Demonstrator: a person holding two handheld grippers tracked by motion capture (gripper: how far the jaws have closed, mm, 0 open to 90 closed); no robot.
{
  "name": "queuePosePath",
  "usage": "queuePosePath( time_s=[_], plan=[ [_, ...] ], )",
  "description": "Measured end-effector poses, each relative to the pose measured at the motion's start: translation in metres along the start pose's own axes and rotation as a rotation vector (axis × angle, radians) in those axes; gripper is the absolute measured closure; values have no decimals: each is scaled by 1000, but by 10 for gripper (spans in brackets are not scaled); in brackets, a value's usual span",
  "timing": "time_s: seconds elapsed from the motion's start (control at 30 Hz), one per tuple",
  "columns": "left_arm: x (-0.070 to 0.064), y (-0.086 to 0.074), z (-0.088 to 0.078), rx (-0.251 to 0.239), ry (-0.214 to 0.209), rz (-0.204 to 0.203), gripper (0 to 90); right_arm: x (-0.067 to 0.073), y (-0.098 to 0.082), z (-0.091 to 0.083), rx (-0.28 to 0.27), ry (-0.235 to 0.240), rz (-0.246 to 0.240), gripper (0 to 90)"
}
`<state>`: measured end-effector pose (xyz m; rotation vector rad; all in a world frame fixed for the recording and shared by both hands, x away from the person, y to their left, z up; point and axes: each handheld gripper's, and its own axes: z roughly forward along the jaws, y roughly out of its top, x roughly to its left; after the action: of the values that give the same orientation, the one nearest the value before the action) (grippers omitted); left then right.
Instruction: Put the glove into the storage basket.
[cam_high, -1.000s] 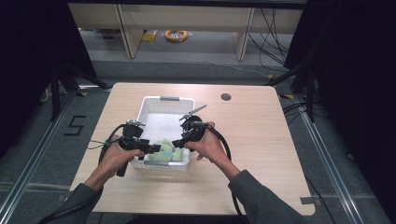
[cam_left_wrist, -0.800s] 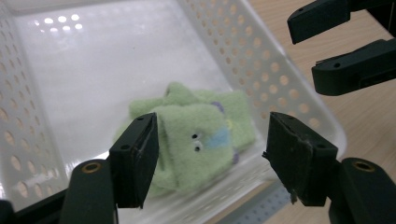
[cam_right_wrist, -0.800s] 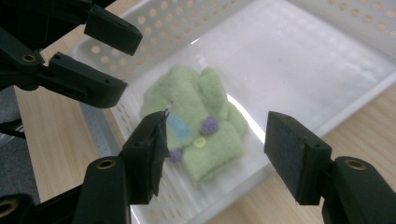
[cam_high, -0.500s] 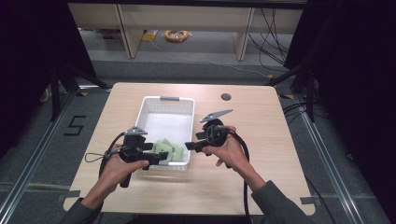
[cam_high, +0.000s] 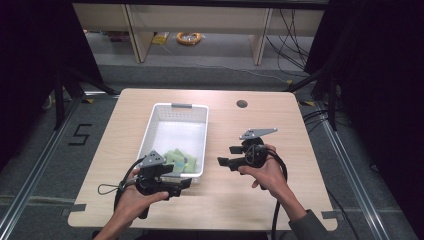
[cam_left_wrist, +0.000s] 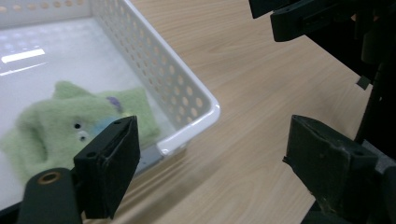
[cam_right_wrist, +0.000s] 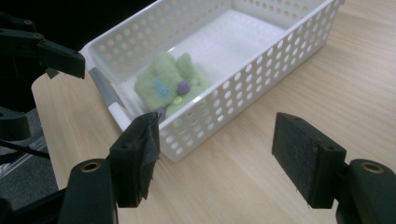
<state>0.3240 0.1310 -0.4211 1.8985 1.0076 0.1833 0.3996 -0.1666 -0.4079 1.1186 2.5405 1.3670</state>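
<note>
The green toy (cam_high: 181, 161) is lying in the basket (cam_high: 172, 106). Left gripper (cam_high: 184, 183) and right gripper (cam_high: 223, 161) are sitting apart over the surface (cam_high: 235, 200), jaws just opening wide and holding nothing, so the placing step looks finished. Next, probably, the hands are only needing to clear away.

from my station i log one table (cam_high: 250, 200), light wood-grain top with rounded corners and a dark round cable hole (cam_high: 242, 104) near its far edge. beneath and around it: grey floor (cam_high: 40, 165), a metal rail (cam_high: 30, 190) running along each side, and a "5" marking (cam_high: 80, 135) on the left. strips of grey tape (cam_high: 75, 207) sit at the table's near corners. behind the table i note a pale wooden shelf unit (cam_high: 200, 17) with a coil of yellow cable (cam_high: 189, 37) under it, and loose black cables (cam_high: 292, 35) trailing down at the right. black curtains (cam_high: 380, 75) close both flanks. lighting is dim, brightest on the tabletop.
</note>
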Motion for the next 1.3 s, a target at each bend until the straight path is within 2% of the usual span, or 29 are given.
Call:
queuePosePath(
  time_s=[0.07,0.13,0.17,0.23,0.27,0.3,0.37,0.43,0.47,0.5,0.57,0.63,0.67,0.73,0.77,0.87,0.93,1.03,1.07,1.1,1.13,1.2,1.23,1.27,1.3],
  plan=[
    [-5,-5,2,-6,-6,-2,170,-2,-6,-4,-16,-1,-10,333],
    [-6,-10,4,-15,-10,5,170,-1,-12,-8,-22,-8,-1,333],
    [-8,-14,6,-17,-11,7,170,-4,-15,-11,-40,1,-42,333],
    [-8,-16,6,-19,-14,5,171,-4,-17,-12,-52,-3,-51,332],
    [-9,-18,6,-17,-11,2,172,-3,-19,-15,-46,5,-51,330],
    [-9,-22,8,-20,-20,3,172,-1,-23,-17,-63,-4,-38,327],
    [-10,-24,8,-18,-20,-5,171,-1,-25,-18,-67,4,-49,327],
    [-10,-28,9,-19,-23,5,171,4,-31,-22,-73,-17,-6,327],
    [-12,-31,10,-17,-23,-3,171,3,-33,-22,-86,-19,-21,327],
    [-12,-33,11,-11,-21,8,171,2,-36,-21,-100,-26,-31,327],
    [-13,-38,13,-11,-27,9,170,0,-40,-22,-99,-32,-48,327],
    [-12,-42,14,-17,-26,3,170,0,-46,-22,-99,-32,-26,326],
    [-12,-44,15,-22,-27,-3,170,1,-49,-22,-95,-18,-16,325],
    [-11,-47,14,-11,-21,7,169,-2,-54,-21,-102,-27,-43,325],
    [-11,-50,15,-18,-29,-3,168,-1,-59,-21,-91,-20,-8,324],
    [-11,-52,15,-17,-29,18,166,-4,-63,-21,-88,-23,-30,319],
    [-13,-56,16,-5,-26,17,164,-3,-70,-21,-88,-13,-10,307],
    [-13,-60,17,-7,-33,13,164,-3,-73,-22,-80,-15,-5,296],
    [-12,-61,16,5,-36,23,164,-3,-77,-22,-83,-5,5,292],
    [-12,-61,15,7,-35,19,163,-5,-78,-22,-87,-16,-29,289],
    [-11,-63,15,5,-35,25,163,-3,-82,-22,-85,-7,-15,284],
    [-11,-64,15,0,-40,10,163,-3,-84,-22,-86,4,-19,277],
    [-10,-65,15,5,-38,18,163,-1,-87,-21,-88,14,5,271],
    [-10,-66,15,6,-36,21,163,-2,-89,-21,-88,9,-20,267],
    [-10,-68,15,10,-26,19,163,-2,-93,-21,-86,19,-16,255]
  ],
)
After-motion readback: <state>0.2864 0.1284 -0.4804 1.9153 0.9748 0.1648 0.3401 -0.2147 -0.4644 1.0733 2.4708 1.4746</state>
